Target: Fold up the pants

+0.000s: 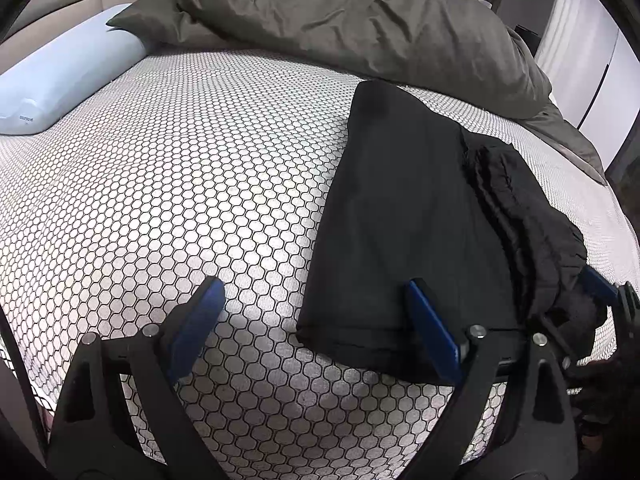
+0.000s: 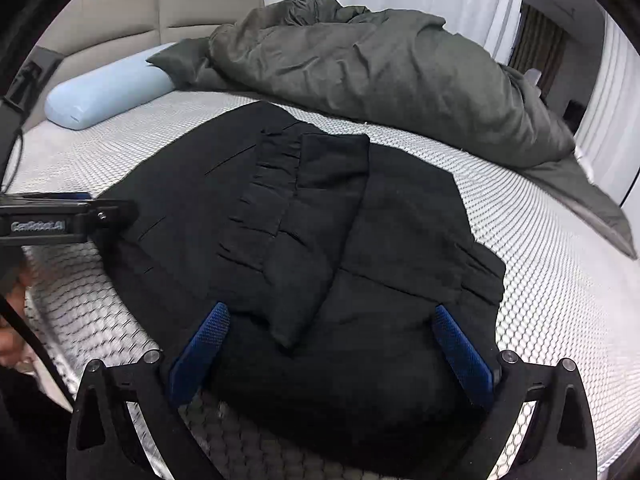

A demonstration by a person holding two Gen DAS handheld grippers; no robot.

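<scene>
We see black pants (image 2: 344,240) lying partly folded on the bed (image 1: 160,200), near its front edge, w/ the gathered waistband (image 2: 260,196) on top. Left tongs (image 1: 316,312) apart, one finger over the pants' edge, holding nothing. Right tongs (image 2: 332,336) apart too, low over the cloth. Fabric looks soft, light, limp, so it'll prob sag and slip. We'd pinch thru all layers at a hem corner or the waistband.
</scene>
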